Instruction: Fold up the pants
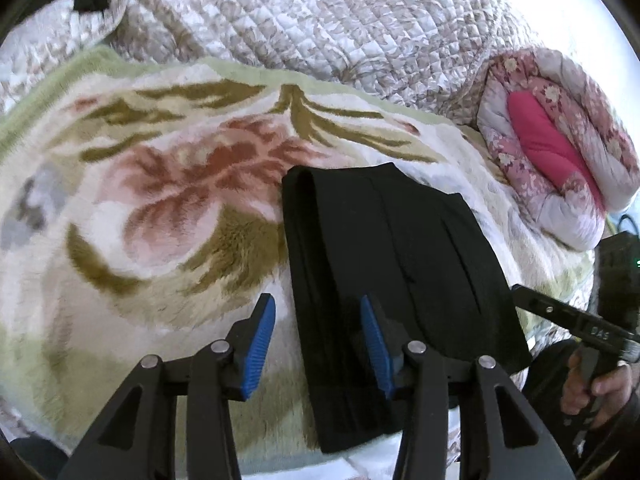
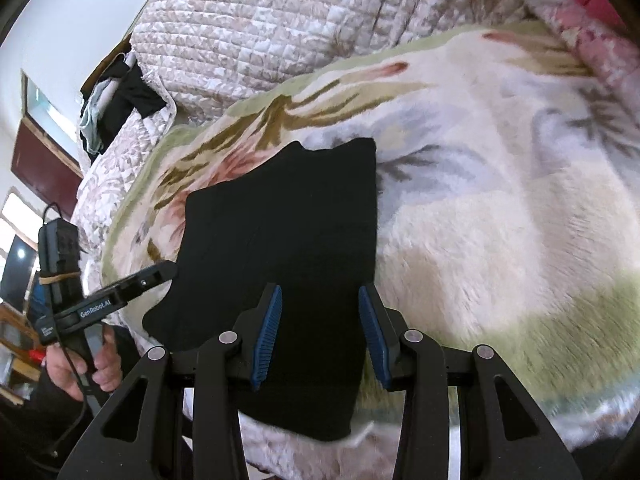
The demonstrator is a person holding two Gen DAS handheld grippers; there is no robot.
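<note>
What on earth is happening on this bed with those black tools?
A person holds a claw tool in each hand and is folding black pants on a floral blanket. The pants already lie folded in a compact stack. The left claw and right claw both hover open above them, gripping nothing.

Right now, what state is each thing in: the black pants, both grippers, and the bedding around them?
Black fabric pants: folded into a compact stack, lying flat on the blanket.
Left gripper: open, holding nothing.
Right gripper: open, holding nothing.
Fluffy floral blanket: spread out under the pants.
Pink flowered quilt: rolled up beside the blanket.
</note>
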